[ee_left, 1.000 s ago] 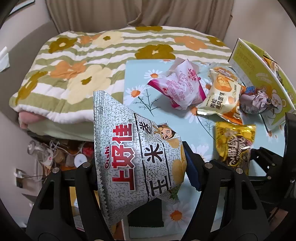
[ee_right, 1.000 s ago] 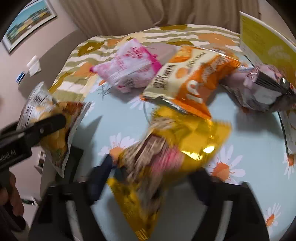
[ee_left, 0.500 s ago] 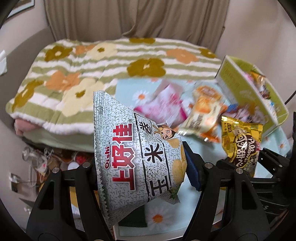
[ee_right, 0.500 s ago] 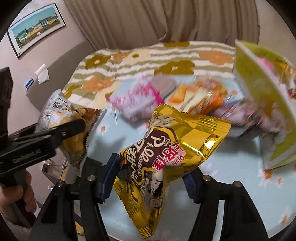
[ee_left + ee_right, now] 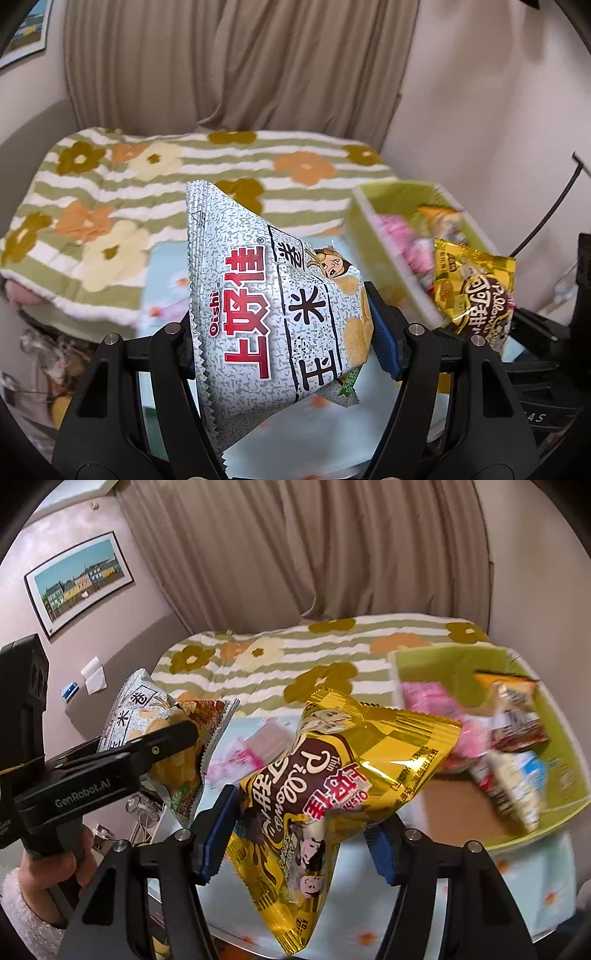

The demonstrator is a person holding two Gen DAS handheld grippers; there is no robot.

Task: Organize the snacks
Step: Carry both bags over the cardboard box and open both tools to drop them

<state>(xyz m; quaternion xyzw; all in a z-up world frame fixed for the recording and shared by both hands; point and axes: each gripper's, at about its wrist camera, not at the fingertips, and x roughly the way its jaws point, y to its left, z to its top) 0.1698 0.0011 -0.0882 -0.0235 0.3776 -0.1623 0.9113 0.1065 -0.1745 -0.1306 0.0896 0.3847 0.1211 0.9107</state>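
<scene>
My left gripper [image 5: 284, 339] is shut on a grey-white Oishi chip bag [image 5: 273, 306] and holds it up over the table; the same bag shows at the left of the right wrist view [image 5: 159, 738]. My right gripper [image 5: 295, 834] is shut on a gold Pillows snack bag [image 5: 332, 782], also seen at the right of the left wrist view [image 5: 476, 291]. A green box [image 5: 565, 805] with several snack packs inside stands at the right, a little beyond both bags. A pink snack pack [image 5: 251, 757] lies on the table behind the gold bag.
The table has a light blue daisy cloth [image 5: 162, 291]. A bed with a green striped flower quilt [image 5: 110, 192] lies beyond it, with curtains [image 5: 236, 66] behind. Clutter sits on the floor at the left [image 5: 40, 362]. A wall picture [image 5: 77, 583] hangs at the left.
Both grippers have risen and tilted up with their bags held. The green box now shows its open top with snacks inside, and the loose snacks on the table have dropped behind the bags.
</scene>
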